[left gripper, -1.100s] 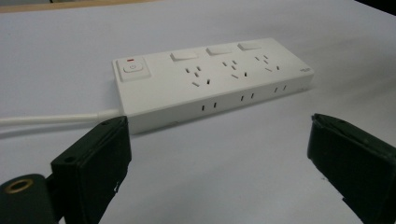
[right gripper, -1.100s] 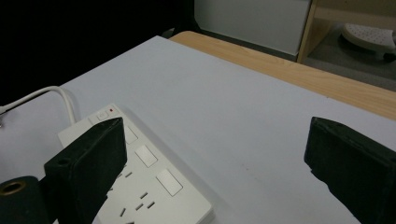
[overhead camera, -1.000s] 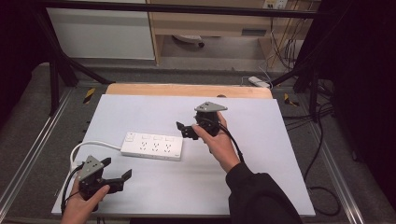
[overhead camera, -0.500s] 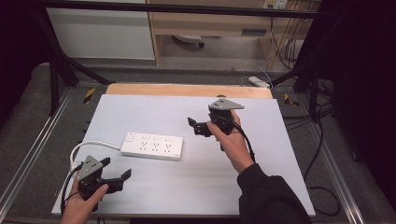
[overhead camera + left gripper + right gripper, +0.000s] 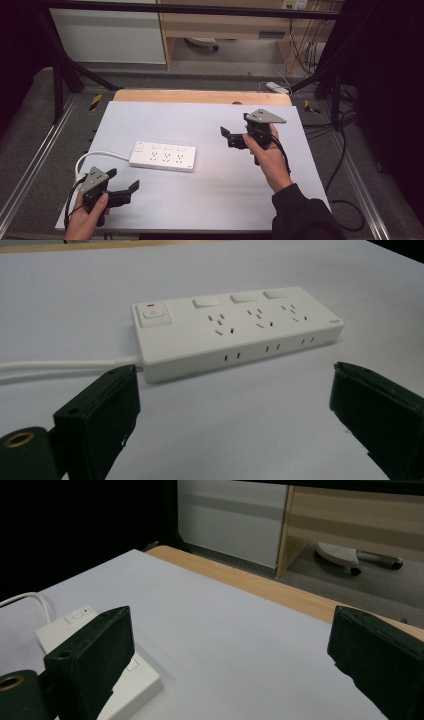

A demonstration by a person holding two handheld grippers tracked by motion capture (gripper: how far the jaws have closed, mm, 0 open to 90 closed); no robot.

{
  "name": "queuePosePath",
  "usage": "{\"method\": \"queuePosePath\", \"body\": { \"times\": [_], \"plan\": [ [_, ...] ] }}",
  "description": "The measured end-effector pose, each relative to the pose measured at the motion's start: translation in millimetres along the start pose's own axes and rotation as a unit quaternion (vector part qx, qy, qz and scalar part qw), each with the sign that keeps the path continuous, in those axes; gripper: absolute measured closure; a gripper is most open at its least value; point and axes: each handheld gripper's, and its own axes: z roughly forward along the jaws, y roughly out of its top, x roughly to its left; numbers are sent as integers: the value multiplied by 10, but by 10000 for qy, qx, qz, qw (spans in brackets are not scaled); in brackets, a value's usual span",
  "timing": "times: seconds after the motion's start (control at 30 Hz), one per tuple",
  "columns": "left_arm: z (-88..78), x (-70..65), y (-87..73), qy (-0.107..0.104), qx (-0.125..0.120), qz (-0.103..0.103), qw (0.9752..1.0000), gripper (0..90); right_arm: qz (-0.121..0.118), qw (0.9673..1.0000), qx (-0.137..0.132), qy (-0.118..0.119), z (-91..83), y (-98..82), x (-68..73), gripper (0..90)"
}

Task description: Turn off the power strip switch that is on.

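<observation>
Power strip (image 5: 163,156), cord (image 5: 60,365) cut off

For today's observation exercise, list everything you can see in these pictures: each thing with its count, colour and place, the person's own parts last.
Power strip: one, white, left of the table's middle, nothing plugged in.
Cord: one, white, curving from the strip's left end towards the near left edge.
Table: one, pale grey top with a wooden strip along the far edge.
Left gripper: one, black with grey plate, near left corner, open, empty.
Right gripper: one, black with grey plate, right of the strip, open, empty.
Hands: two, each holding a gripper.
</observation>
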Motion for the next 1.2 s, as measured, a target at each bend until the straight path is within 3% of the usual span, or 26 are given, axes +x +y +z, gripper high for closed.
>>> {"method": "queuePosePath", "body": {
  "times": [0.3,0.63,1.2],
  "plan": [
    [-19,14,0,44,-87,-67,9999,60,-3,9997,-170,-194,-322,-180,-230,70],
    [-48,26,11,127,-242,-140,9995,60,190,9982,-317,-478,-690,-412,-402,42],
    [-67,32,25,191,-336,-178,9991,60,406,9947,-293,-895,-1067,-846,-615,36]
  ]
}}
